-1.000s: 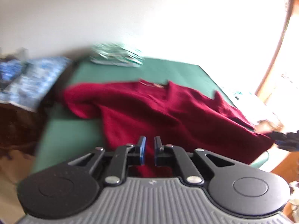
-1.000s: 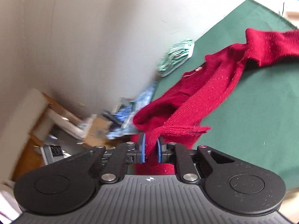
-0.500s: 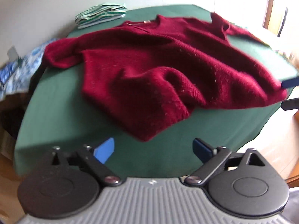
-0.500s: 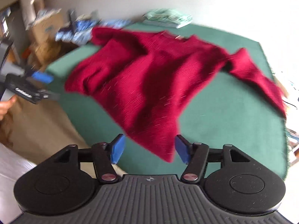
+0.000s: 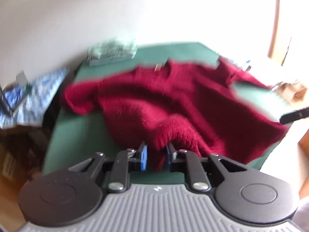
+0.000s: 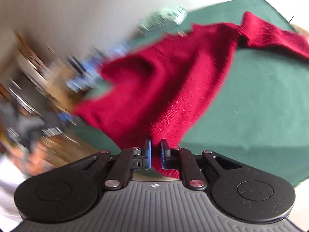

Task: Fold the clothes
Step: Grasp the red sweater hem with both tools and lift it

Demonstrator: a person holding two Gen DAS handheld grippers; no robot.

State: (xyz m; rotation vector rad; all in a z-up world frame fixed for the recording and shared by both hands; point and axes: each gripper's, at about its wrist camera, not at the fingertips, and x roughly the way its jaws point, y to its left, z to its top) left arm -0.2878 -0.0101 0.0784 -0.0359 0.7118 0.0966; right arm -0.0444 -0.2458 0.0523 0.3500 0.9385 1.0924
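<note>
A dark red knitted sweater (image 5: 173, 100) lies spread and rumpled on a green table (image 5: 77, 127). My left gripper (image 5: 156, 154) is at the sweater's near edge. Its jaws are closing, and a bunched fold of the knit fills the gap between the blue pads. In the right wrist view the sweater (image 6: 173, 73) stretches away across the table (image 6: 251, 106). My right gripper (image 6: 156, 153) is shut on its near hem, with red fabric pinched between the pads. Both views are blurred by motion.
A folded green-and-white striped garment (image 5: 111, 53) sits at the table's far edge by the wall, also seen as a striped blur (image 6: 166, 17). Blue patterned cloth (image 5: 38, 92) and boxes lie off the table's left side. A dark gripper part (image 5: 294, 115) shows at the right edge.
Half a second ago both grippers stood wide open in front of the sweater lying loose. Both have now closed on its near edge, and each view has tilted.
</note>
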